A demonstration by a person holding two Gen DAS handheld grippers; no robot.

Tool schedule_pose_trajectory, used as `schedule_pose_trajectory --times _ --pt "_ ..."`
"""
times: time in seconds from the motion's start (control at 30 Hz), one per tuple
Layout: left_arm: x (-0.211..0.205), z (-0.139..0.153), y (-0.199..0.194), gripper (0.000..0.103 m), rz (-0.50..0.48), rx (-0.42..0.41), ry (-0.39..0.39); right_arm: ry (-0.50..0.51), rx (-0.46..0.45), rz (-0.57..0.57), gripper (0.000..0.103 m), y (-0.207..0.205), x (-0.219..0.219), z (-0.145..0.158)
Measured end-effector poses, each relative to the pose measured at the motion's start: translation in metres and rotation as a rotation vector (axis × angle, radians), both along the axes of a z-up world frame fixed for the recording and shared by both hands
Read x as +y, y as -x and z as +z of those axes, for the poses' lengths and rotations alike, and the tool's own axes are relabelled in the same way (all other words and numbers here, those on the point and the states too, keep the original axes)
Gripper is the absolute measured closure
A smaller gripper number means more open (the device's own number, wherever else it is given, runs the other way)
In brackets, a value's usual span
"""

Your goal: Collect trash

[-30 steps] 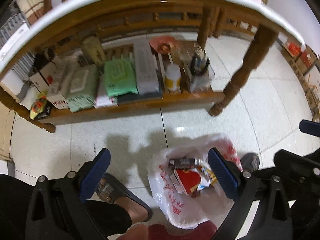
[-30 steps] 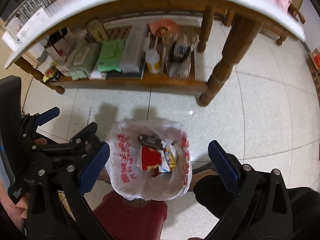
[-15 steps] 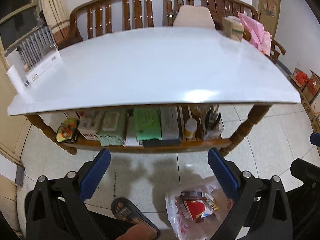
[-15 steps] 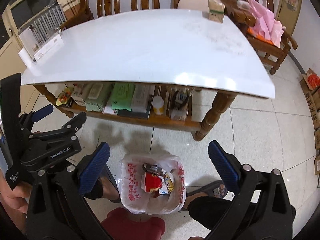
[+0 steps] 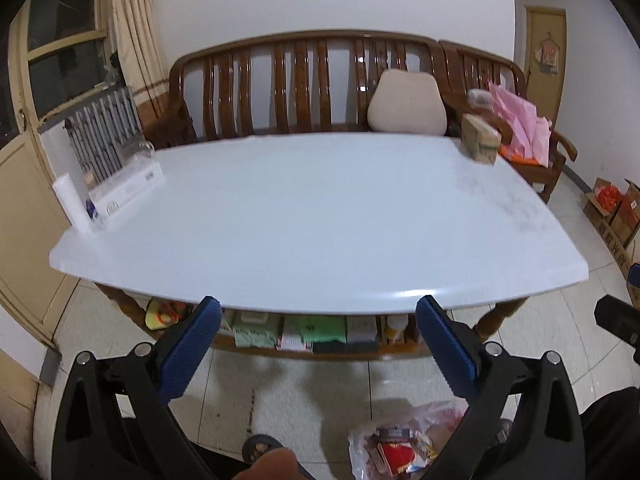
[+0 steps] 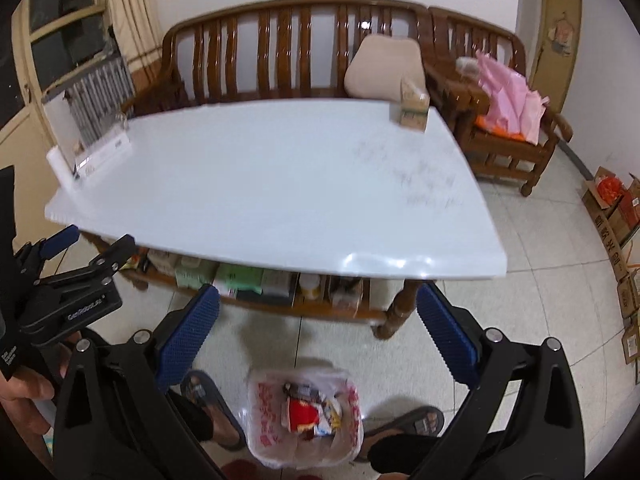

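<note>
A white plastic bag (image 6: 262,420) with red print stands open on the floor between the person's sandalled feet. Inside it lie a red packet (image 6: 302,414) and other wrappers. The same bag (image 5: 360,450) shows at the bottom edge of the left wrist view. My right gripper (image 6: 318,340) is open and empty, held above and in front of the bag. My left gripper (image 5: 318,344) is open and empty too, and it points at the near edge of the white table (image 5: 320,220). In the right wrist view the left gripper (image 6: 92,244) appears at the far left, in a hand.
On the white table (image 6: 260,184) stand a tissue box (image 6: 414,110) at the far right corner and a clear stand (image 6: 90,136) at the far left. The shelf (image 6: 256,280) under it holds packets and a bottle. Behind is a wooden bench (image 5: 304,84). Cardboard boxes (image 6: 618,216) sit on the floor at right.
Both grippers have tilted up from the floor toward the table top. The bag has slid to the bottom of both views. Both grippers stay open and empty.
</note>
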State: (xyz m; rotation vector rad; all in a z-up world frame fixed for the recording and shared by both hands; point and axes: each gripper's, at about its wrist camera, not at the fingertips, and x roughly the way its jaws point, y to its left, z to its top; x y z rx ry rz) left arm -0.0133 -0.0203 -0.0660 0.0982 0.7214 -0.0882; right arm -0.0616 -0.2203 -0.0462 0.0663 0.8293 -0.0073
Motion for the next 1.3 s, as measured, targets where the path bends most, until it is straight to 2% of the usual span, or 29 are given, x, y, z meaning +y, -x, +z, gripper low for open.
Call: schedule_pose_trajectory --times 0.2,0.4,1.3 --pt "0.015 0.024 -0.007 0.008 0.022 -0.045 0.025 0.009 -0.056 -0.034 0.007 -0.008 -0.004 0.02" --pt "0.022 0.033 -0.006 0.008 0.03 -0.061 0.026 0.027 -0.078 -0.036 0.007 -0.008 -0.001 0.025" --pt "0.025 0.035 -0.001 0.008 0.036 -0.058 0.03 0.028 -0.085 -0.034 0.007 -0.009 -0.001 0.027"
